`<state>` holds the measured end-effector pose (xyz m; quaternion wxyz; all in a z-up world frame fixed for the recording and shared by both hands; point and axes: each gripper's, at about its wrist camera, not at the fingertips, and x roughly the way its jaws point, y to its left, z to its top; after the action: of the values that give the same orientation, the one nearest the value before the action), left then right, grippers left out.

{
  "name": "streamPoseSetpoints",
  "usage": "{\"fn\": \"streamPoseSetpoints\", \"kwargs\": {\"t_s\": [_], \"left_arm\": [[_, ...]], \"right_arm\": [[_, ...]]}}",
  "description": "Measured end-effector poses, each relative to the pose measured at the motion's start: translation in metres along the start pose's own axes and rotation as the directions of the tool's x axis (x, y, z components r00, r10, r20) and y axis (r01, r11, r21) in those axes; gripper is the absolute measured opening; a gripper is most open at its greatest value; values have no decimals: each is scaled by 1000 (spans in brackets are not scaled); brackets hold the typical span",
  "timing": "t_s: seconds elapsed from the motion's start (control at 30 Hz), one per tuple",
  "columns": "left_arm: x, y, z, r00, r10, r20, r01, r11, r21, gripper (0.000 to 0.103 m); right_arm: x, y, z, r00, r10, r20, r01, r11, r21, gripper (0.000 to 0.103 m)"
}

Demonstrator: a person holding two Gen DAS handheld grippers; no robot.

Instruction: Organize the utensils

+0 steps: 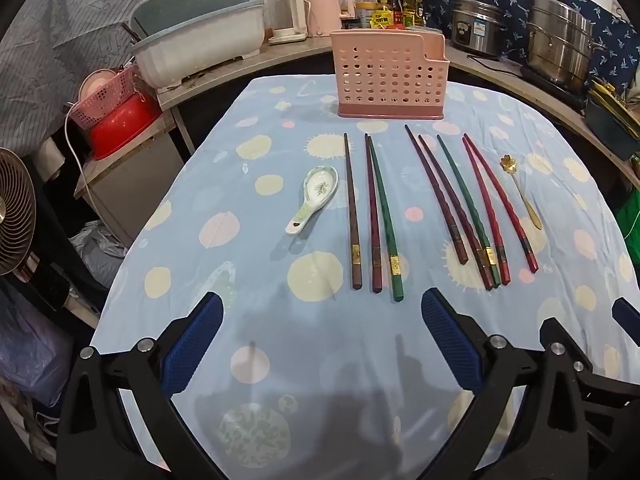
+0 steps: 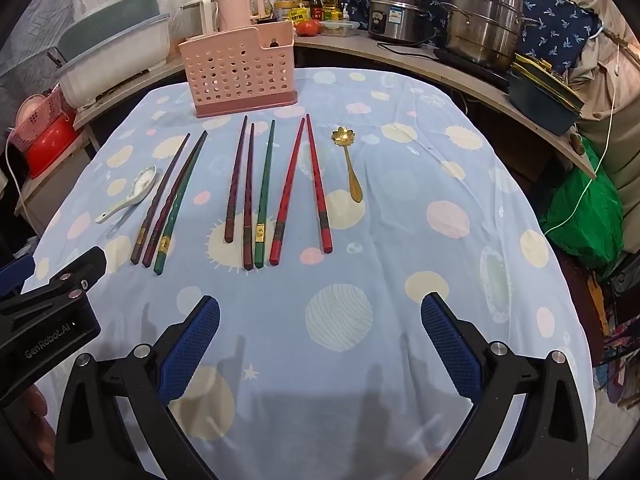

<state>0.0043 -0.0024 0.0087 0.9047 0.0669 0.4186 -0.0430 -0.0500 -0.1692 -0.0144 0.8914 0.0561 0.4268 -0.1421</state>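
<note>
A pink perforated utensil holder (image 1: 390,76) (image 2: 240,74) stands at the far end of the blue spotted tablecloth (image 1: 320,360). Several chopsticks lie in front of it: a left group (image 1: 374,216) (image 2: 168,200) and a right group (image 1: 468,208) (image 2: 276,188). A white ceramic spoon (image 1: 314,196) (image 2: 130,194) lies left of them. A gold flower spoon (image 1: 520,190) (image 2: 350,164) lies to the right. My left gripper (image 1: 322,312) is open and empty, near the chopstick ends. My right gripper (image 2: 320,316) is open and empty, nearer the table's front.
A white tub (image 1: 200,40) and red basin (image 1: 124,124) sit at the back left. Kettles (image 1: 308,12), bottles, a rice cooker (image 2: 396,14) and steel pots (image 2: 484,20) line the back counter. A fan (image 1: 14,212) is at the left and a green bag (image 2: 584,216) at the right.
</note>
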Motion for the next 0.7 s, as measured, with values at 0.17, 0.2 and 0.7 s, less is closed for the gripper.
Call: {"fn": "streamPoseSetpoints", "kwargs": {"t_s": [0.17, 0.2, 0.7], "left_arm": [[-2, 0, 1, 1000, 1, 4, -1, 1000, 9, 95], [-2, 1, 1, 1000, 6, 3, -6, 1000, 10, 95], [-3, 5, 2, 1000, 3, 12, -3, 1000, -9, 95]], "right_arm": [[0, -2, -1, 1000, 3, 2, -3, 1000, 2, 97], [0, -2, -1, 1000, 4, 2, -4, 1000, 2, 97], [-5, -6, 1, 1000, 5, 10, -6, 1000, 15, 97]]}}
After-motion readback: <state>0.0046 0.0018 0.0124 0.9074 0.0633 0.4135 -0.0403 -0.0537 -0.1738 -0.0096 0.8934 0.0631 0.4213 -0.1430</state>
